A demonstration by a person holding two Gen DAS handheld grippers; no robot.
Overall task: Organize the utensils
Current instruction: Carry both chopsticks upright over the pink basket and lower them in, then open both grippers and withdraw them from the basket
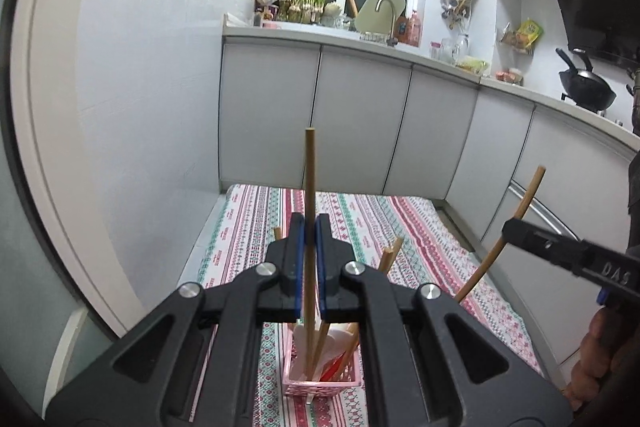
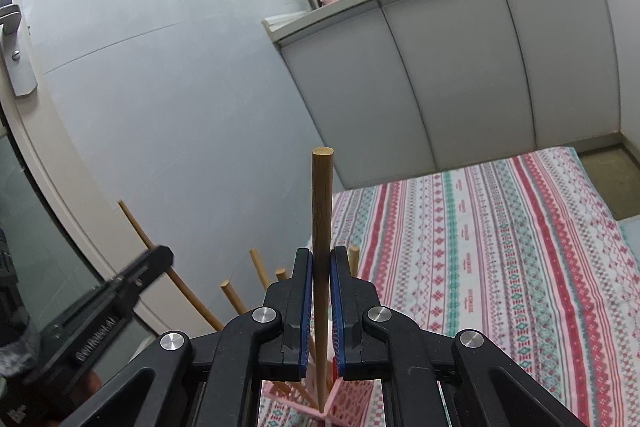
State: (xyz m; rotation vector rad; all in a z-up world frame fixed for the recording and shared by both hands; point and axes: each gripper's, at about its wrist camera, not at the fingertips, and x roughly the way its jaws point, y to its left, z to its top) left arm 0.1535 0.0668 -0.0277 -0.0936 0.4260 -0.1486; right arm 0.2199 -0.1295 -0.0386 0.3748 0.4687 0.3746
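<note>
Above the pink basket (image 1: 320, 385), both grippers' fingers each clamp an upright chopstick.

Readable lettering from my feeds

I read only "DAS" on the right gripper (image 1: 510, 229), beside the pink basket (image 1: 320, 387); the left gripper's (image 2: 158, 259) embossed word stays illegible.

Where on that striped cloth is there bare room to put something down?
The tablecloth lies bare from the pink basket out to its far edge by the cabinets. It is crowded at the basket: chopsticks stand in it, and the left gripper and right gripper each hold one above.
</note>
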